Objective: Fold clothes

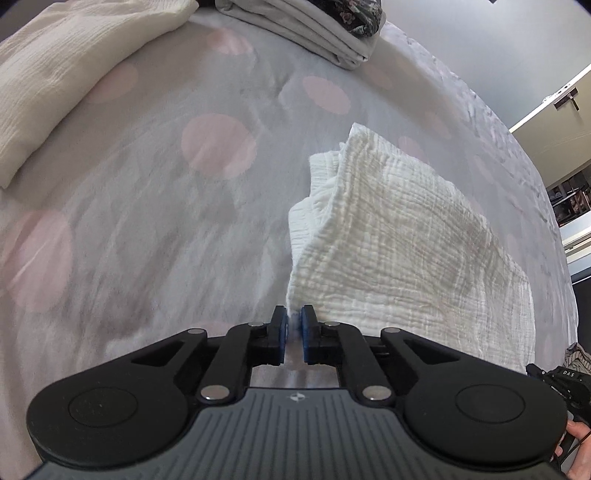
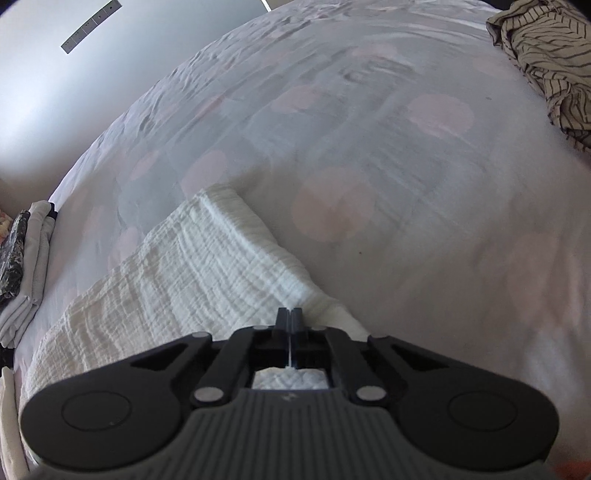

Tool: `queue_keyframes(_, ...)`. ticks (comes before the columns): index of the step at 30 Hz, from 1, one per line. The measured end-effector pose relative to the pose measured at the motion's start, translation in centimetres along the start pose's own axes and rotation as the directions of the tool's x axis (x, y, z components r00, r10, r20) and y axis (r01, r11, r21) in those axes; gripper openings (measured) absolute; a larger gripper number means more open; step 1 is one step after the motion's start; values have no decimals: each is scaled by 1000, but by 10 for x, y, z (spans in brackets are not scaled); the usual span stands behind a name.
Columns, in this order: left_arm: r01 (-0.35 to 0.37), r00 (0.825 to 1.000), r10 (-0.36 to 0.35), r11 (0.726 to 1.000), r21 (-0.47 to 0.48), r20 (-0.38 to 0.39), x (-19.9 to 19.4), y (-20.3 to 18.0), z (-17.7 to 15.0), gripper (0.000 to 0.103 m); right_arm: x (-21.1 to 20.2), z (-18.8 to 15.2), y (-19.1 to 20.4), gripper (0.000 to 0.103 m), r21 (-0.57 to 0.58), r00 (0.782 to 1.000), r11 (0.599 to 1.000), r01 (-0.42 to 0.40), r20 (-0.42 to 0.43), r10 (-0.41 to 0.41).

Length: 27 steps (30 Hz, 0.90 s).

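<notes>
A white crinkled garment [image 1: 399,236] lies partly folded on the bed, its layers bunched toward the near edge. My left gripper [image 1: 293,314] is shut on the garment's near left corner, with cloth pinched between the blue pads. In the right wrist view the same garment [image 2: 192,273] stretches away to the left. My right gripper [image 2: 290,314] is shut on its near right edge, and a bit of white cloth shows under the jaws.
The bed has a grey cover with pink dots [image 1: 177,206]. A folded cream garment [image 1: 62,74] lies at the far left. A stack of folded grey and floral clothes [image 1: 325,26] sits at the back. A crumpled striped garment [image 2: 546,55] lies at the far right.
</notes>
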<state>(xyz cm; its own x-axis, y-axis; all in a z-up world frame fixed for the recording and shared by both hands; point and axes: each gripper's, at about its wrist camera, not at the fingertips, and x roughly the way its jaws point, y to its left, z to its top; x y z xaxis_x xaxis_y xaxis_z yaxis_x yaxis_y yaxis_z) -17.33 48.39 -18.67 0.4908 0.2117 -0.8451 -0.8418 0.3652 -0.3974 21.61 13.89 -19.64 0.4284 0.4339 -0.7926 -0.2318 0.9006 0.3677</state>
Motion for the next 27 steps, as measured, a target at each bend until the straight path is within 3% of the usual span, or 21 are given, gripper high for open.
queue_keyframes(2, 15, 999, -14, 1000, -20, 44, -7, 4, 1, 28, -7, 3, -3, 3, 12, 999, 1000, 18, 31, -19)
queue_keyframes(5, 50, 992, -44, 997, -53, 118, -18, 9, 6, 32, -19, 9, -10, 11, 33, 998, 999, 16, 64, -18)
queue_keyframes(7, 88, 983, -78, 995, -56, 168, -23, 8, 9, 37, -17, 15, -9, 36, 6, 1000, 1000, -6, 24, 6)
queue_keyframes(10, 127, 970, -121, 992, -15, 209, -23, -2, 14, 43, -9, 24, -1, 40, -69, 998, 997, -46, -32, 44)
queue_keyframes(15, 168, 963, -177, 984, 65, 203, -7, -27, 17, 47, -15, 23, 3, 39, -137, 990, 988, -74, -130, 56)
queue_keyframes(18, 170, 967, -184, 981, 92, 177, 6, -38, 19, 48, -21, 16, 4, 29, -170, 981, 982, -83, -185, 51)
queue_keyframes(23, 92, 982, -121, 977, 190, 143, 21, -54, 20, 59, -11, 4, 2, 26, -221, 961, 975, -26, -275, -36)
queue_keyframes(27, 55, 994, -74, 976, 213, 83, 36, -51, 19, 59, 5, 0, 8, 27, -267, 944, 964, 1, -316, -89)
